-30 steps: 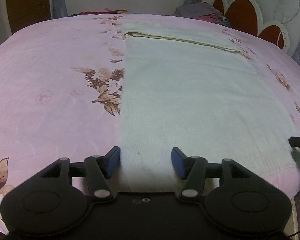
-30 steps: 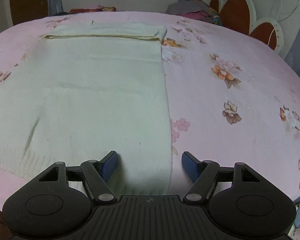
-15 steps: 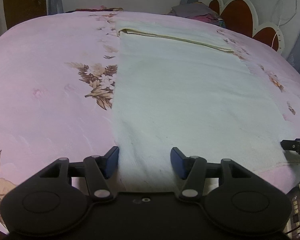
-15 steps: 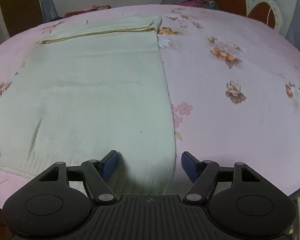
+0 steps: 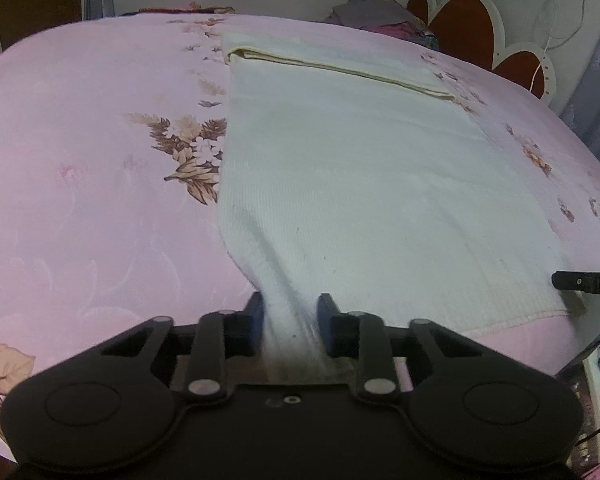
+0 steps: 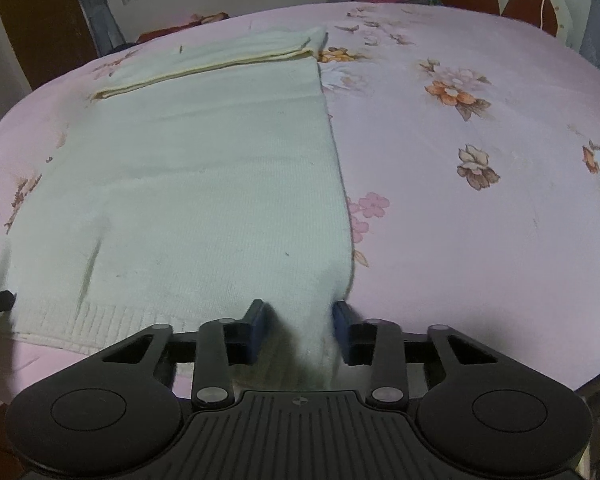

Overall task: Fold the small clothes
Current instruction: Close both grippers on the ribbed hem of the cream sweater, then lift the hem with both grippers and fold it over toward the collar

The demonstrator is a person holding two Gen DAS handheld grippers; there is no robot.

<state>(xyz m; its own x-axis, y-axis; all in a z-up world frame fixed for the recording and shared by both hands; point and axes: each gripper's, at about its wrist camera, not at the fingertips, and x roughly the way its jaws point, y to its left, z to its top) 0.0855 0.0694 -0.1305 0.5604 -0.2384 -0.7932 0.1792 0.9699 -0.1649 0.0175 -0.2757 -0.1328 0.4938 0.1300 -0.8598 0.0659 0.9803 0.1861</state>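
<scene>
Cream knit garment point(image 5: 360, 184) lies flat on the pink floral bed point(image 5: 80, 152), its far end already turned over. The left gripper point(image 5: 290, 326) and right gripper point(image 6: 300, 330) are closing on the near hem's two corners, cloth bunched between the fingers. The step looks like grasping for the next fold; both corners must next lift together and travel toward the far edge. No readable writing shows.

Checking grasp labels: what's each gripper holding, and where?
Both jaws closing on the cream knit garment: left gripper bunches its near-left hem corner, right gripper its near-right.
</scene>
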